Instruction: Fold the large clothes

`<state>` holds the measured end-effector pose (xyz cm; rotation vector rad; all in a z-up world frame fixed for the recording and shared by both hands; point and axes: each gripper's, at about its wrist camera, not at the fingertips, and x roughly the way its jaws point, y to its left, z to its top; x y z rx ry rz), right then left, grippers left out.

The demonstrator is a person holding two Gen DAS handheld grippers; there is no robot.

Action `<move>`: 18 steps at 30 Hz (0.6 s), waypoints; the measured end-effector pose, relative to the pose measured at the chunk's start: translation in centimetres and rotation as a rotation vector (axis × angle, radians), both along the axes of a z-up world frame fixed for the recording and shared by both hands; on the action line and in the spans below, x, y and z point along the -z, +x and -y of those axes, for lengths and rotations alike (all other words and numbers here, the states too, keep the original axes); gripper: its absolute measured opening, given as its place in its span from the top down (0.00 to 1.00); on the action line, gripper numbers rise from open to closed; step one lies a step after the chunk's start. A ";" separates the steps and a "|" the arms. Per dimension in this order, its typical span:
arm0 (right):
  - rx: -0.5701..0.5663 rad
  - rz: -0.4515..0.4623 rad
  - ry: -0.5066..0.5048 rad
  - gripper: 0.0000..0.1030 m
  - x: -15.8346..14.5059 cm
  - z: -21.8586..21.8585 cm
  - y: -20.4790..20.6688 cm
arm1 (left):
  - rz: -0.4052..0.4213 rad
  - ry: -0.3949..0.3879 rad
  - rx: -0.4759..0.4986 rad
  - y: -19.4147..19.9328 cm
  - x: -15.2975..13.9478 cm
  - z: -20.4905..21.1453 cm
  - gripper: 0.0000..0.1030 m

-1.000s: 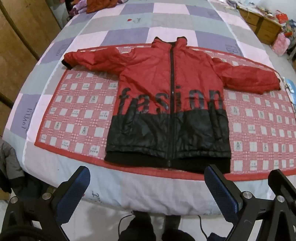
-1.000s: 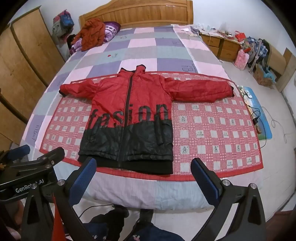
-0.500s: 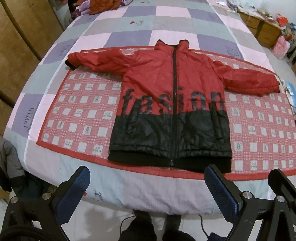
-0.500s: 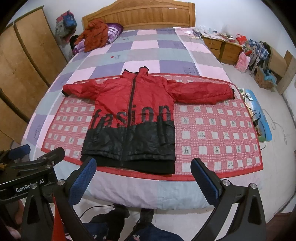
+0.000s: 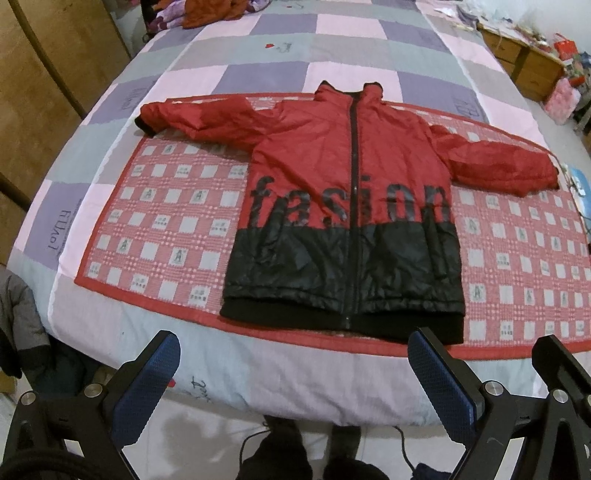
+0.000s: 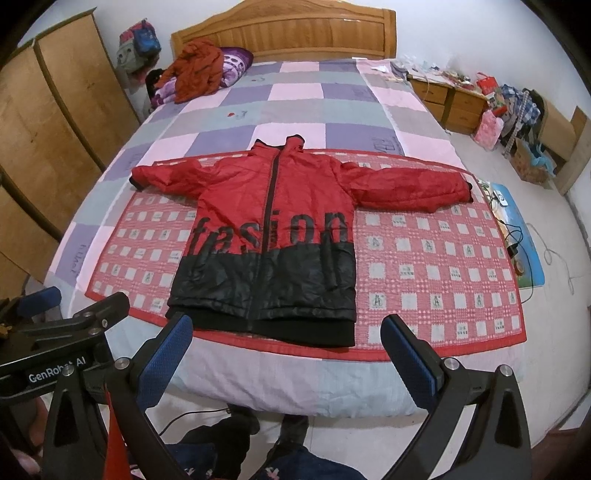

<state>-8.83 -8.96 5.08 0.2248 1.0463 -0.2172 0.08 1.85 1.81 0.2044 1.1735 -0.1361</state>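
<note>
A red and black zip jacket [image 5: 347, 206] [image 6: 269, 243] with "fasion" printed across it lies flat, front up, on a red checked mat [image 5: 162, 221] [image 6: 436, 266] on the bed, both sleeves spread out sideways. My left gripper [image 5: 293, 373] hangs open before the bed's near edge, short of the jacket's black hem, with nothing between its blue pads. Wide open too is my right gripper [image 6: 286, 354], just short of the hem and holding nothing. The left gripper's body [image 6: 62, 332] shows at the left of the right wrist view.
The bed carries a pink, purple and grey patchwork quilt [image 6: 295, 110]. An orange garment [image 6: 195, 70] lies by the wooden headboard [image 6: 284, 33]. Wardrobes [image 6: 44, 140] stand left, drawers [image 6: 447, 99] and clutter right. Cables and a blue mat [image 6: 521, 236] lie on the floor. The person's feet [image 6: 258, 432] show below.
Both views have tilted slightly downward, so the jacket sits a little lower in each frame. The jacket has not moved and both grippers stay open.
</note>
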 end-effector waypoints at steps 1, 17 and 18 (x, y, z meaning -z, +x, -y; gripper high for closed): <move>0.000 0.001 0.000 0.00 0.0 0.0 0.0 | 0.001 0.000 -0.001 0.0 -0.2 -0.1 0.02; -0.006 -0.001 -0.003 0.00 0.3 -0.9 0.6 | 0.006 -0.006 0.001 0.5 -1.7 -1.6 0.02; -0.006 -0.001 -0.002 0.00 0.3 -1.0 0.7 | 0.005 -0.007 0.001 0.6 -1.8 -1.7 0.02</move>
